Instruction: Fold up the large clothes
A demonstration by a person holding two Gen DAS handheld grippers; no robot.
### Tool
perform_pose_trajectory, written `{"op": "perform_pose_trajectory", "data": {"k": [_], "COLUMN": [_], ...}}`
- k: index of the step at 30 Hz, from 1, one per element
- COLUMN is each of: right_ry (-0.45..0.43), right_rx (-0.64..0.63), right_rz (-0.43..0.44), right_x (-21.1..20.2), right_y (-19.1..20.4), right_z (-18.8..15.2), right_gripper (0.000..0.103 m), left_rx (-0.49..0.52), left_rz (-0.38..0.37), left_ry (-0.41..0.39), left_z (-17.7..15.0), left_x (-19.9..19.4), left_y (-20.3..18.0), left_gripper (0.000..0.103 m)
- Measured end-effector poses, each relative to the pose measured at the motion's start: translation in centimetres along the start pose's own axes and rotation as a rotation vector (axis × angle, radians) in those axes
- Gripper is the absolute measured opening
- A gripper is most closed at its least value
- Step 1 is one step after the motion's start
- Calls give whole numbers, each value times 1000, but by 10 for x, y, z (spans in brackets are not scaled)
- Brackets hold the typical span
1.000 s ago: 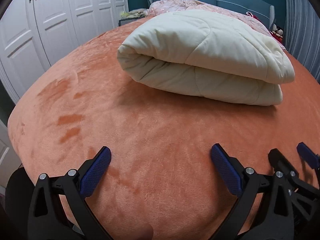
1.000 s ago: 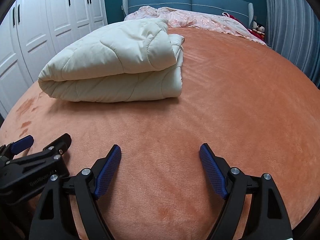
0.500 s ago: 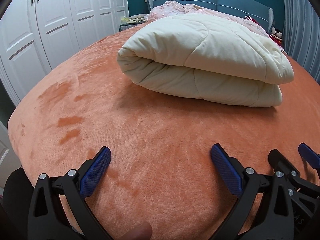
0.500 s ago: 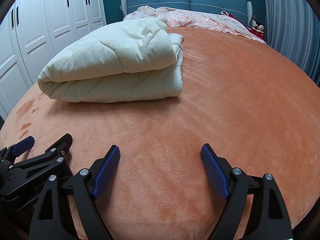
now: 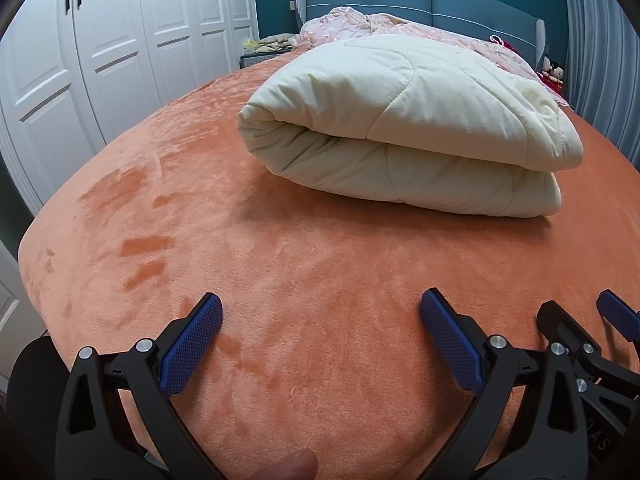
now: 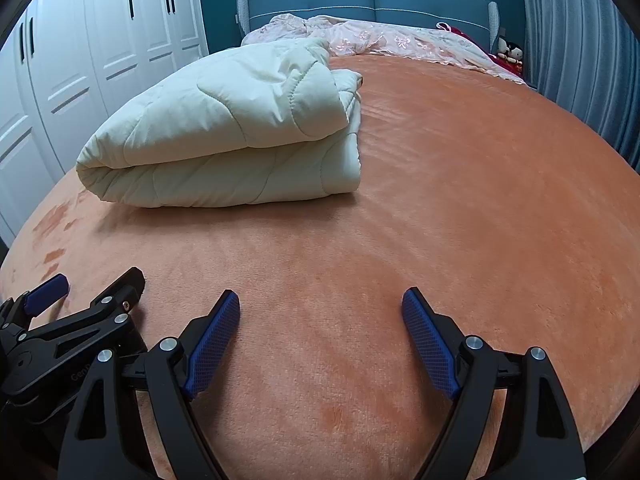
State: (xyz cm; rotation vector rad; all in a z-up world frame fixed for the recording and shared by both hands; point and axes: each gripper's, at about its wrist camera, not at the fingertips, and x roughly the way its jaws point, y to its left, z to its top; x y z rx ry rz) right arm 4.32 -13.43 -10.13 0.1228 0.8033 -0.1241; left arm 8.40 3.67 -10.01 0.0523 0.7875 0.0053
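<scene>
A cream quilted comforter (image 5: 408,124) lies folded into a thick bundle on the orange bedspread (image 5: 312,264), its rounded fold facing left. In the right wrist view the same comforter (image 6: 232,128) sits at the upper left. My left gripper (image 5: 320,312) hovers open over bare bedspread, well short of the bundle, nothing between its blue pads. My right gripper (image 6: 320,308) is likewise open and empty over the bedspread (image 6: 440,200). Each gripper shows at the edge of the other's view: the right gripper (image 5: 592,328) and the left gripper (image 6: 92,292).
White wardrobe doors (image 5: 120,40) line the left side. A blue headboard (image 6: 368,0) and a pink floral blanket (image 6: 400,40) are at the far end. Grey curtains (image 6: 580,40) hang on the right. A fingertip (image 5: 296,468) shows at the bottom edge.
</scene>
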Motion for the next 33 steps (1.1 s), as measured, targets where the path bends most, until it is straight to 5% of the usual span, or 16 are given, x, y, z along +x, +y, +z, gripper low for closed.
{"op": "perform_pose_trajectory", "data": {"k": [33], "right_ry": [20], "right_rx": [-17], "right_rz": [-16], "right_x": [1], "right_y": [9], "right_z": [-3], "right_gripper": [85], "left_rx": [-2], "left_rz": [16], "left_ry": [12], "left_z": [1], "left_x": [1], "left_y": [-2], "left_gripper": [94]}}
